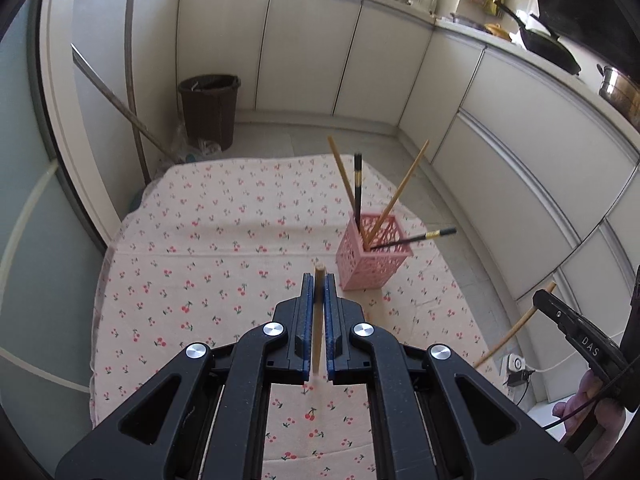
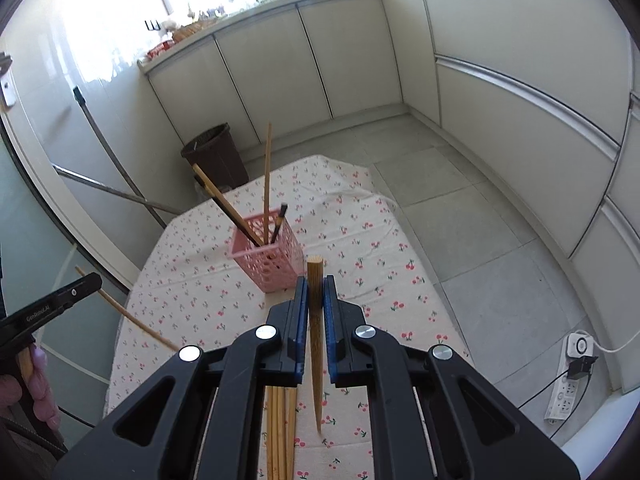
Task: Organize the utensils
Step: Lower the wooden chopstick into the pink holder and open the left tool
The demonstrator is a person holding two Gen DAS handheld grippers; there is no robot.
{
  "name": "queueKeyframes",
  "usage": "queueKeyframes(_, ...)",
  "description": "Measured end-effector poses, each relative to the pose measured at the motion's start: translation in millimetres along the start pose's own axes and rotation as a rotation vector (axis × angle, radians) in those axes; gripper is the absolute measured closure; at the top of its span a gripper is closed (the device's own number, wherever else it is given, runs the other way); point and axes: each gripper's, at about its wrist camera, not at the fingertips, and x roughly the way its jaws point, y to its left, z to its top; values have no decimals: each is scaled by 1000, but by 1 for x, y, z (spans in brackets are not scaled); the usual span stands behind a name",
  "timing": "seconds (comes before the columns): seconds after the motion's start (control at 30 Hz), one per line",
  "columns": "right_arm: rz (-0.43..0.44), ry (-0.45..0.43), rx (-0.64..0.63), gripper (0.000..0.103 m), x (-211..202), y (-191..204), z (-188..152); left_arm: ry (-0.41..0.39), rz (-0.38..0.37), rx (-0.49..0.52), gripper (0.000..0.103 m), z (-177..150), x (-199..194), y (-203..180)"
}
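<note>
Two grippers each clamp one wooden chopstick between blue pads: the left gripper (image 1: pixel 319 280) holds a thin chopstick (image 1: pixel 318 332), the right gripper (image 2: pixel 315 282) a thicker tapered one (image 2: pixel 316 340). Below the right fingers lies a bundle of loose chopsticks (image 2: pixel 281 424) on the cherry-print tablecloth (image 1: pixel 224 240). Just beyond both fingertips stands the pink holder (image 1: pixel 370 256), with four chopsticks leaning inside. Farther off are a brown bin (image 1: pixel 210 108) and pale cabinets (image 1: pixel 304 44). Gripper arms read "DAS" and "GenRoboAI".

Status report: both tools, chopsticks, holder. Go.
Left tool shut on wooden chopstick. Right tool likewise. Pink holder has four. Nothing in the way.
</note>
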Motion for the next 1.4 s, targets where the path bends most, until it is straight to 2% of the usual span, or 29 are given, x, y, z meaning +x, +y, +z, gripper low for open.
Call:
queueKeyframes(0.23,32,-73,59,95,-17,-9,36,-141,-15,-27,99,55,-26,-19)
queueKeyframes(0.37,39,-87,96,95,-17,-18,44,-206,-11,-7,98,89,-31,-42)
queueKeyframes(0.53,36,-75,122,95,-13,-32,45,-235,-9,7,99,114,-24,-68)
queueKeyframes(0.8,24,-67,138,95,-13,-46,45,-218,19,-23,98,127,16,-78)
queueKeyframes(0.97,20,-73,140,95,-15,-49,45,-158,19,-68,95,118,36,-66)
queueKeyframes(1.07,22,-75,142,95,-15,-48,45,-137,37,-84,84,109,38,-55)
queueKeyframes(1.2,47,-87,139,95,-20,-44,45,-99,72,-85,84,81,38,-41)
queueKeyframes(1.27,70,-104,144,95,-23,-41,48,-29,92,-105,79,58,46,-28)
queueKeyframes(1.4,111,-153,140,95,-31,-25,61,149,118,-175,78,-1,73,7)
